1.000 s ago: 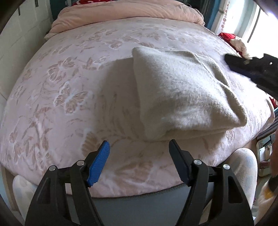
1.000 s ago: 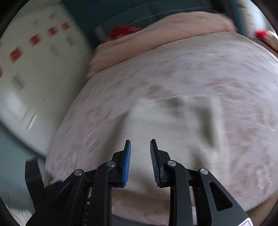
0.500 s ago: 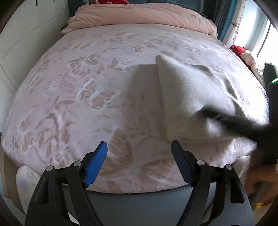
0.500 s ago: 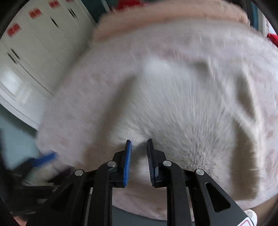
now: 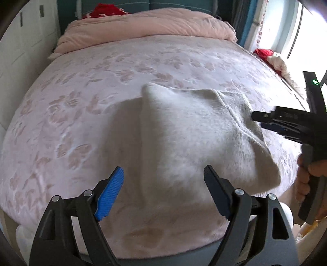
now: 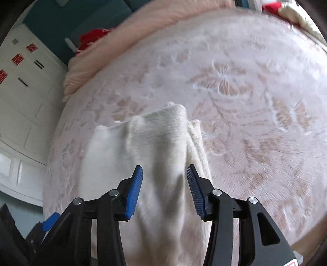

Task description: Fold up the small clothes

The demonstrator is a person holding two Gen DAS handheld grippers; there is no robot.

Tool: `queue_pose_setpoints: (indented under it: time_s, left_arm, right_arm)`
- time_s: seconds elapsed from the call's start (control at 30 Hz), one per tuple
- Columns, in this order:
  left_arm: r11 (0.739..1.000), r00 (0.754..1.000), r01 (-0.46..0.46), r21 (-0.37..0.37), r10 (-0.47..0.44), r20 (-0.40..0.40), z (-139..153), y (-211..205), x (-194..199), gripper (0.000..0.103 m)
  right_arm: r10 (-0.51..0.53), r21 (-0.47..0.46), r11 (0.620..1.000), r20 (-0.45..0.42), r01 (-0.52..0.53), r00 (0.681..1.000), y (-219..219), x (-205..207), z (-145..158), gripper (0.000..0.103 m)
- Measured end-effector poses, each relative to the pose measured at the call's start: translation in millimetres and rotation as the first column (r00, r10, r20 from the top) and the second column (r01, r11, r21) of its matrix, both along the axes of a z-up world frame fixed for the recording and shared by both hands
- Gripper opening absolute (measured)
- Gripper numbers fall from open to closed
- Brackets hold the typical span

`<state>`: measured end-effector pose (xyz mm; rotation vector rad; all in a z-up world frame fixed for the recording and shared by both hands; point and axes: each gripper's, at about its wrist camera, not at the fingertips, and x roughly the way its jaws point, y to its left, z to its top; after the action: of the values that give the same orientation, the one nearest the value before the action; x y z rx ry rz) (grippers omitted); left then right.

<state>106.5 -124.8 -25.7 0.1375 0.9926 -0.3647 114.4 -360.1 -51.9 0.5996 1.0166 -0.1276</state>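
Note:
A cream fuzzy garment point(image 5: 188, 139), folded, lies on the pink butterfly-pattern bedspread point(image 5: 81, 106) near the bed's front edge. My left gripper point(image 5: 163, 184) is open and empty, just short of the garment's near edge. My right gripper point(image 6: 164, 184) is open, its jaws straddling a raised fold of the garment point(image 6: 155, 147) without closing on it. In the left wrist view the right gripper point(image 5: 263, 120) reaches in from the right and touches the garment's right edge.
A pink duvet point(image 5: 147, 26) is bunched at the head of the bed, with a red item point(image 5: 106, 10) behind it. White cabinets point(image 6: 22, 98) stand to the left. Red and cream clothes point(image 5: 271, 57) lie by the window at right.
My right gripper has opened from nearly shut and moved along the garment's right side. The left gripper has moved closer to the garment and stays open.

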Motion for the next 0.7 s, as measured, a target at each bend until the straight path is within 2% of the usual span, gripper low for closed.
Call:
queue_pose_setpoints:
  time_s: [0.03,0.07,0.1,0.2,0.23,0.3,0.33,0.37,0.4,0.47,0.53,0.6,0.67,0.7]
  left_arm:
    - [1.000,1.000,0.003,0.012,-0.003,-0.001,-3.4,-6.4,3.1,0.078]
    - [1.000,1.000,0.005,0.026,-0.005,-0.005,-6.7,-13.3,6.3,0.078]
    - [0.999,1.000,0.007,0.031,-0.007,-0.008,-8.5,-17.3,8.5,0.078]
    - [0.999,1.000,0.009,0.039,-0.008,-0.015,-12.3,-26.5,13.5,0.078]
    - [0.999,1.000,0.009,0.041,-0.008,-0.022,-15.0,-28.9,15.7,0.078]
    - [0.999,0.999,0.011,0.038,-0.010,-0.032,-19.9,-31.5,17.6,0.078]
    - [0.999,0.999,0.012,0.041,-0.011,-0.038,-22.9,-32.0,18.3,0.078]
    - [0.999,0.999,0.010,0.047,-0.008,-0.042,-26.8,-33.1,18.5,0.079]
    - [0.999,0.999,0.011,0.050,-0.009,-0.044,-29.1,-33.4,18.7,0.079]
    - [0.998,0.999,0.011,0.064,-0.009,-0.031,-31.2,-33.4,17.7,0.079]
    - [0.998,0.999,0.015,0.065,-0.012,-0.034,-32.7,-31.7,18.8,0.080]
    - [0.998,0.999,0.010,0.056,-0.008,-0.039,-33.5,-28.6,20.2,0.082]
    - [0.999,0.999,0.006,0.048,-0.004,-0.045,-33.7,-27.6,20.4,0.082]
    - [0.999,0.999,0.006,0.049,-0.004,-0.043,-33.6,-27.6,20.0,0.082]
  right_arm:
    - [0.015,0.031,0.999,-0.016,-0.015,1.000,-1.9,8.6,-10.4,0.017]
    - [0.035,0.040,0.999,-0.026,-0.034,0.999,-1.7,15.2,-15.2,0.010]
    - [0.041,0.019,0.999,-0.007,-0.041,0.999,1.1,13.4,-8.6,0.009]
    - [0.053,-0.056,0.997,0.133,-0.046,0.990,9.0,3.3,26.6,0.008]
    - [0.048,-0.081,0.996,0.144,-0.037,0.988,8.9,1.4,30.9,0.008]
    - [0.042,-0.120,0.992,0.074,-0.033,0.996,4.3,7.2,9.5,0.009]
    - [0.051,-0.128,0.990,-0.017,-0.053,0.999,3.4,14.7,-18.0,0.010]
    - [0.062,-0.130,0.989,-0.065,-0.070,0.996,3.3,18.9,-35.6,0.010]
    - [0.064,-0.147,0.987,-0.055,-0.072,0.996,5.5,17.5,-44.7,0.010]
    - [0.041,-0.121,0.992,-0.008,-0.042,0.999,4.2,10.5,-29.0,0.013]
    - [0.001,-0.097,0.995,0.085,0.007,0.996,5.7,-8.7,5.3,0.014]
    - [0.017,-0.124,0.992,0.149,0.002,0.989,15.2,-29.7,29.4,0.014]
    - [0.047,-0.138,0.990,0.147,-0.027,0.988,26.3,-49.0,33.1,0.014]
    - [0.070,-0.133,0.989,0.089,-0.057,0.994,34.6,-55.4,18.8,0.014]
